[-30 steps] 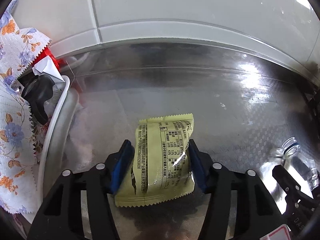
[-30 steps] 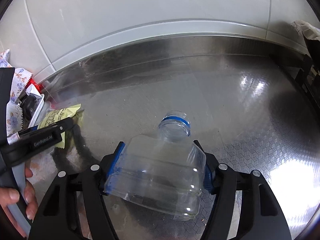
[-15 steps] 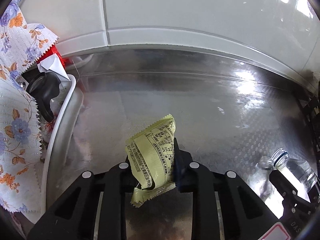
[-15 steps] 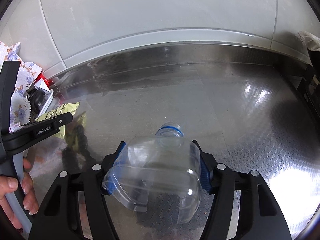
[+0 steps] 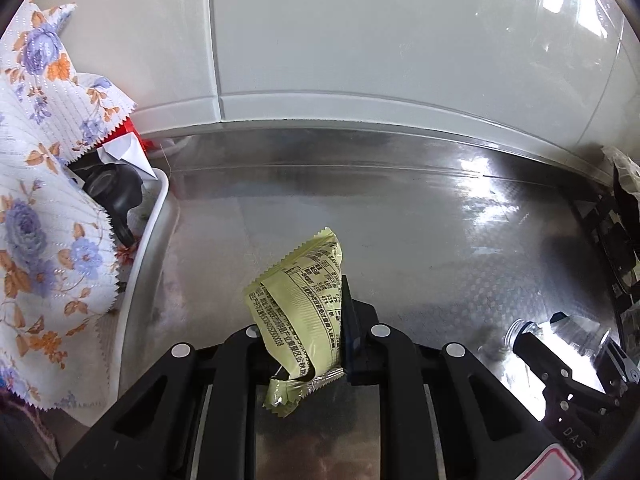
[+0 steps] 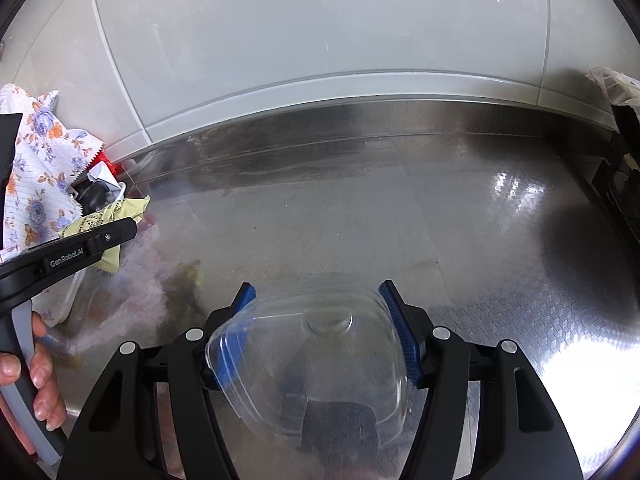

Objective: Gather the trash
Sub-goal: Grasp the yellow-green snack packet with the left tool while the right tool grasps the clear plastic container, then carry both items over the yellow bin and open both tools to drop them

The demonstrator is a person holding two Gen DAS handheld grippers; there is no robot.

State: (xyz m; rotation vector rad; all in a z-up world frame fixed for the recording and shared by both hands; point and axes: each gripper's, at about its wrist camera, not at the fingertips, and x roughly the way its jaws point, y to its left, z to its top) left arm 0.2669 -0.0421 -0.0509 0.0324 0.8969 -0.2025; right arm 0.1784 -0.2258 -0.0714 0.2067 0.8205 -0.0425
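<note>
Along the left edge of the steel counter (image 5: 460, 240) sits a white bin (image 5: 158, 216) draped with a floral cloth (image 5: 44, 208), a dark object and red-and-white scraps already inside it. Just right of that bin, the left gripper (image 5: 304, 320) has a yellow-green snack wrapper (image 5: 300, 308) between its jaws, which are closing on it — the packet is crumpled and pinched upright, its long axis running up and away from the fingers, and it looks lifted clear of the steel. From the right wrist view the same wrapper (image 6: 104, 224) hangs beside the bin's rim, so the left hand (image 6: 36, 384) is plainly the nearer one to the drop point.

Further right, toward the counter's middle, the right gripper (image 6: 320, 340) clamps a clear plastic bottle (image 6: 316, 364) between its blue pads (image 6: 402, 332), held wide by the bottle's body; the bottle points forward along the fingers, neck away from the camera. It also seems raised off the surface.

The bin lies to the left of both loads — my guess is the wrapper goes in first, the bottle having to cross the counter's width after it.
</note>
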